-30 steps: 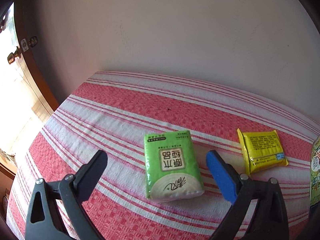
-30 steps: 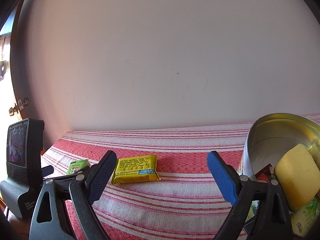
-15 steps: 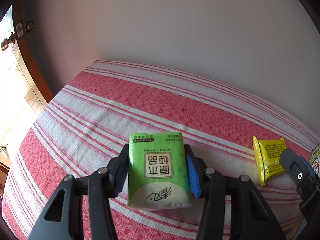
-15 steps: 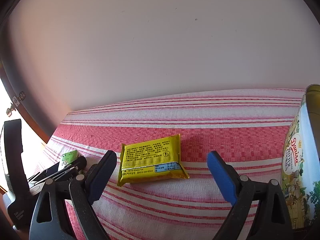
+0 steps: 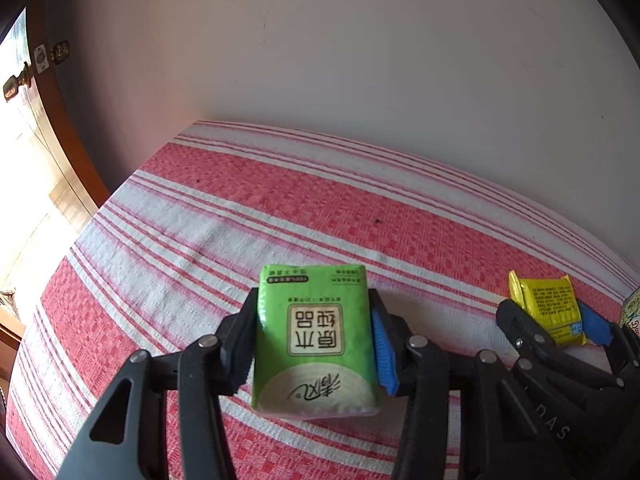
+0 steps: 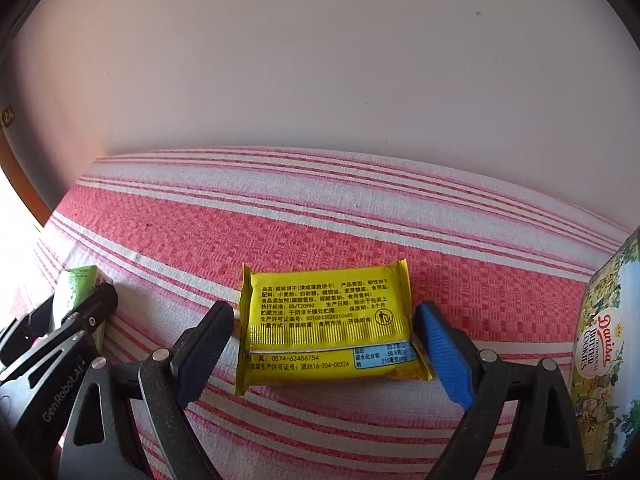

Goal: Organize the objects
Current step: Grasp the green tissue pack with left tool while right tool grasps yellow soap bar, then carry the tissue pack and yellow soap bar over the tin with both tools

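Nearest in the left wrist view, the left tongs (image 5: pixel 314 344) are clamped on the green tissue pack (image 5: pixel 314 340), pads pressing its two long sides while the pack lies on the red-and-white striped cloth (image 5: pixel 280 208) of the bench. The pack looks soft, so a firm but not crushing squeeze and a straight lift would likely keep it from sagging out.

In the right wrist view, the right tongs (image 6: pixel 324 342) straddle the yellow biscuit packet (image 6: pixel 326 322), which lies flat on the cloth. Their jaws are closing, the packet between them but the pads not yet touching its crimped ends. The grip would probably go best with the pads low and level, meeting the packet's body rather than the thin seals, which could fold and slip.

To the right stands the butter cookie tin (image 6: pixel 608 356), near the packet; it seems the likely place for both items. Beyond the cloth rises a plain wall (image 6: pixel 320 60).
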A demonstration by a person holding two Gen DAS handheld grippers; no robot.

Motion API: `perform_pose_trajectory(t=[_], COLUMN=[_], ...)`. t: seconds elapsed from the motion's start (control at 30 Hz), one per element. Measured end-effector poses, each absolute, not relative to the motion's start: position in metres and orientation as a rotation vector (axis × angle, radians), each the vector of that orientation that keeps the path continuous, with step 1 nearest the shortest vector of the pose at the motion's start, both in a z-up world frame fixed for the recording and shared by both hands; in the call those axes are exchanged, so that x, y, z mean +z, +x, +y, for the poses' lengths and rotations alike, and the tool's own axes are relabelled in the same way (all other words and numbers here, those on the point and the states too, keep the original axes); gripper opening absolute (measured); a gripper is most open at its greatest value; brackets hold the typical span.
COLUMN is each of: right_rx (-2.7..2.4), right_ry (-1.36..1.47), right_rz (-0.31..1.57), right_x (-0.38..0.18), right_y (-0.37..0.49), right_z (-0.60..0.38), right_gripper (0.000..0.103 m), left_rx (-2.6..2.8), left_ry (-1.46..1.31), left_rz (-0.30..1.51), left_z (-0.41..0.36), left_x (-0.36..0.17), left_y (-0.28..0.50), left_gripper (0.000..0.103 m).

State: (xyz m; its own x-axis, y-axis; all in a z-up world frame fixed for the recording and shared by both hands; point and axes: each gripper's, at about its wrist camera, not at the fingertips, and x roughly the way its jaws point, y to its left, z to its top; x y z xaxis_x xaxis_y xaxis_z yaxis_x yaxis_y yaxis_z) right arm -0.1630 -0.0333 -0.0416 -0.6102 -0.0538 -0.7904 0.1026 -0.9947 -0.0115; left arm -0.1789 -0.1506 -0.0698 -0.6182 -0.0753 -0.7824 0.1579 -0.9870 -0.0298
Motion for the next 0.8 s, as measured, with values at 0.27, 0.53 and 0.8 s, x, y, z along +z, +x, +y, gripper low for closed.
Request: perform_pose_trajectory(t=[0.27, 0.53, 0.8], right_rx=[-2.745, -2.841, -2.996], right_ry=[1.320, 1.125, 0.798], right_rz=[0.088, -0.027, -0.093], right_x=[-0.039, -0.021, 0.005], right_y=[-0.153, -0.120, -0.065], right_z=[-0.027, -0.005, 0.020], right_gripper=[0.073, 0.072, 0.072], left_rx=[-2.712, -2.712, -2.762], left_ry=[1.301, 1.265, 1.165], left_rz=[0.160, 0.182, 0.101], left_z=[-0.153, -0.155, -0.132], left_x=[-0.069, -0.066, -0.054], left_y=[-0.180, -0.175, -0.154], left_gripper=[0.049, 0.049, 0.049])
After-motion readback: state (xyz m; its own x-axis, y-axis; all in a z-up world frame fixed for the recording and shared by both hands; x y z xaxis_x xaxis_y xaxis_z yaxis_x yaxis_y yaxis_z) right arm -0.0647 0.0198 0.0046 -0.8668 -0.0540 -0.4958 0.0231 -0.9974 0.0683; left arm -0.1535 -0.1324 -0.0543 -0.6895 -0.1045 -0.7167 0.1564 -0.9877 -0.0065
